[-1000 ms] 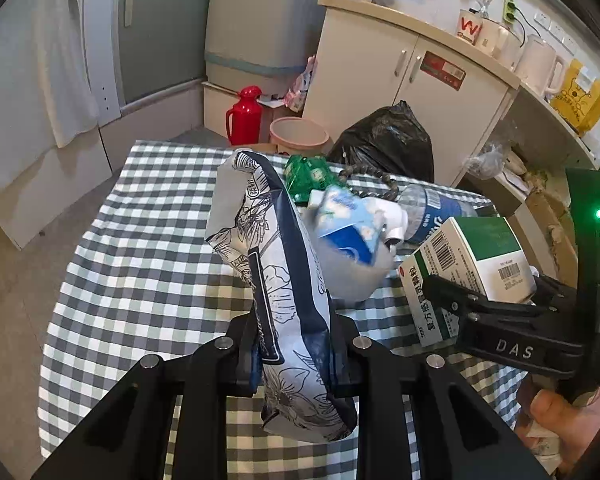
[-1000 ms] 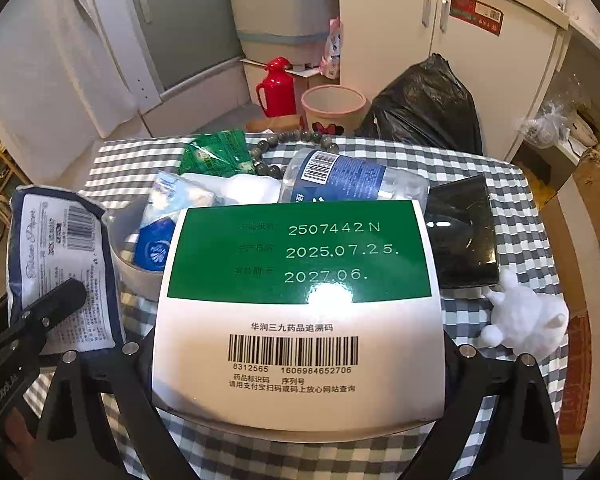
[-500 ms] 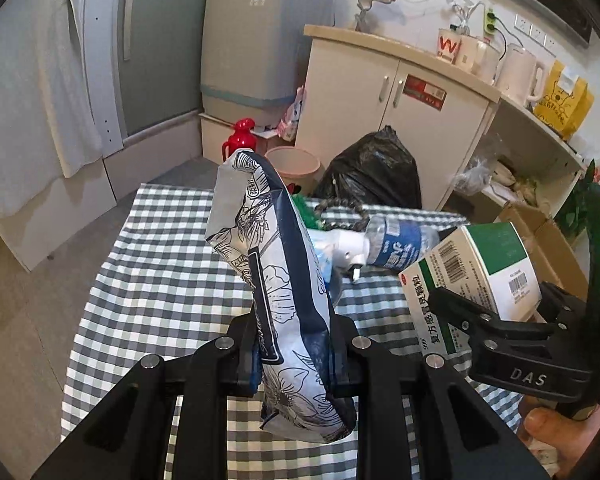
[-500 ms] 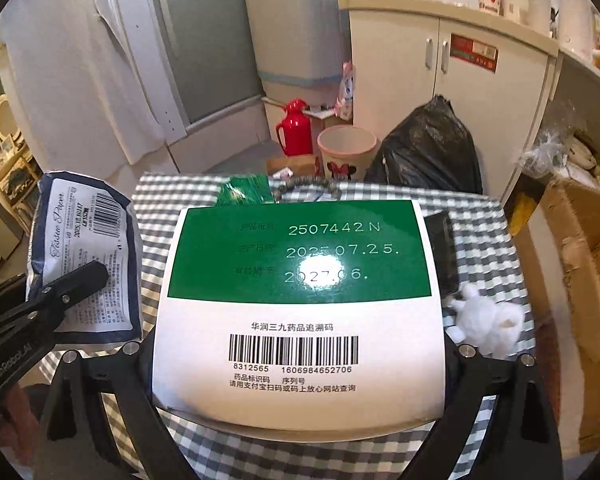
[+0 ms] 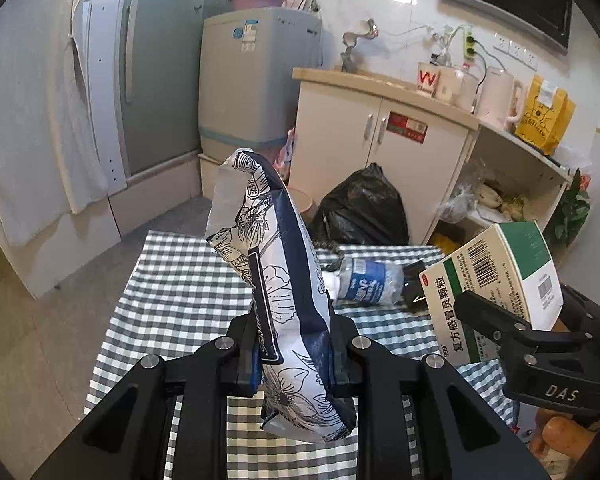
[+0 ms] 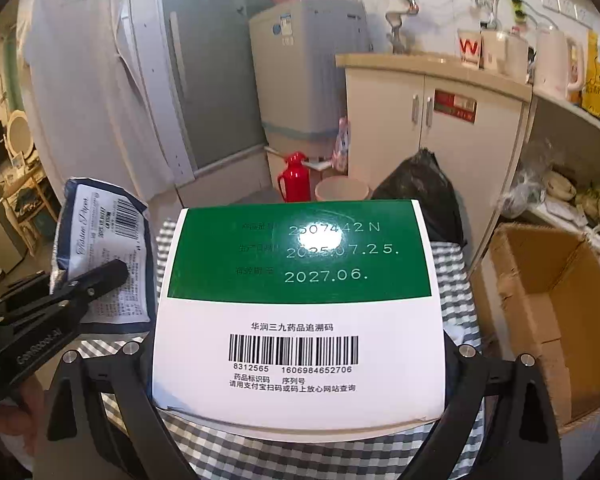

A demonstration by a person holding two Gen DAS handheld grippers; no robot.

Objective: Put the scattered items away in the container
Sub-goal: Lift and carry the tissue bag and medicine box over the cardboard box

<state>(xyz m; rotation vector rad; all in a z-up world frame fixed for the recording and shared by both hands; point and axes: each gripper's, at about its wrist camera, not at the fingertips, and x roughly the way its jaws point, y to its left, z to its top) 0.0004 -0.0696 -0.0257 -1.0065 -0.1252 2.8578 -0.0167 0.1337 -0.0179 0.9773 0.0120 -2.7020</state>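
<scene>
My left gripper: jaws clamped on the tissue pack, which stands upright between them, patterned edge toward the lens. My right gripper: jaws closed against both sides of the medicine box, green-and-white barcode face filling that view. Both items are held in the air above the near edge of the checked tabletop, the box to the right of the pack and apart from it.

On the tabletop near its far right corner: a water bottle lying on its side, a black object just beside it, partly hidden.

Versus a second ago: both grippers sit higher and farther back; the grey container with the blue packet is no longer visible in either view.
</scene>
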